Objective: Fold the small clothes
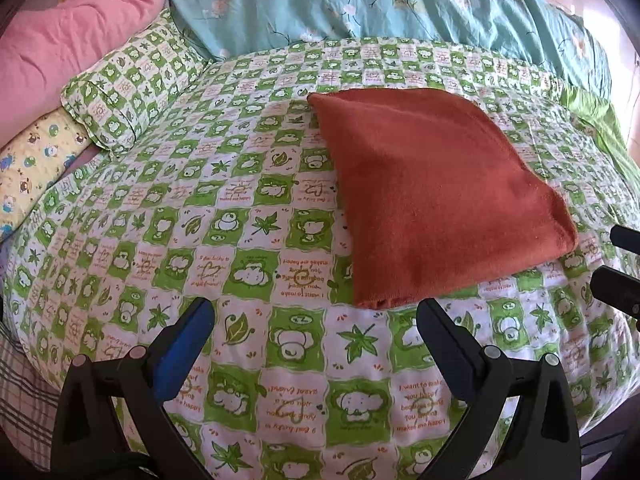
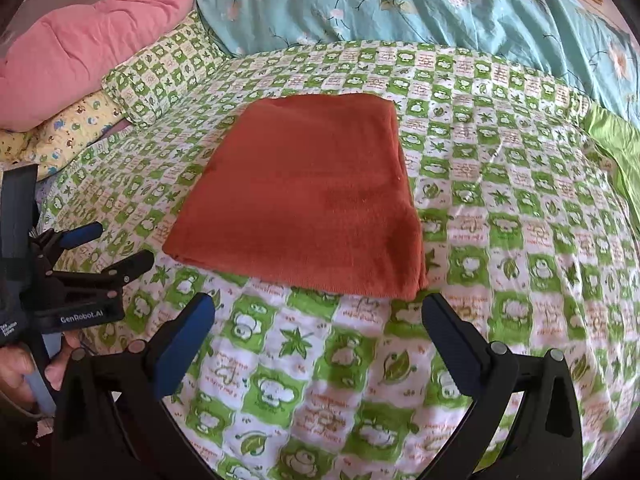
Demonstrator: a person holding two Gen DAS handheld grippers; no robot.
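Note:
A rust-red cloth [image 1: 432,196] lies folded into a flat square on the green-and-white patterned bedsheet [image 1: 240,240]. In the right wrist view the same rust-red cloth [image 2: 312,196] sits just beyond the fingers. My left gripper [image 1: 316,312] hovers open over the sheet, to the near left of the cloth's front corner, holding nothing. My right gripper [image 2: 318,312] is open too, just short of the cloth's near edge, and empty. The left gripper [image 2: 120,246] also shows at the left of the right wrist view, held by a hand [image 2: 24,364]. The right gripper's fingers [image 1: 618,284] peek in at the right edge.
A matching green patterned pillow [image 1: 132,88] lies at the back left beside a pink quilt [image 1: 76,40] and a yellow cartoon-print pillow [image 1: 32,172]. A turquoise floral duvet [image 1: 380,4] is bunched along the far side. A plain green fabric [image 2: 616,148] lies at the right.

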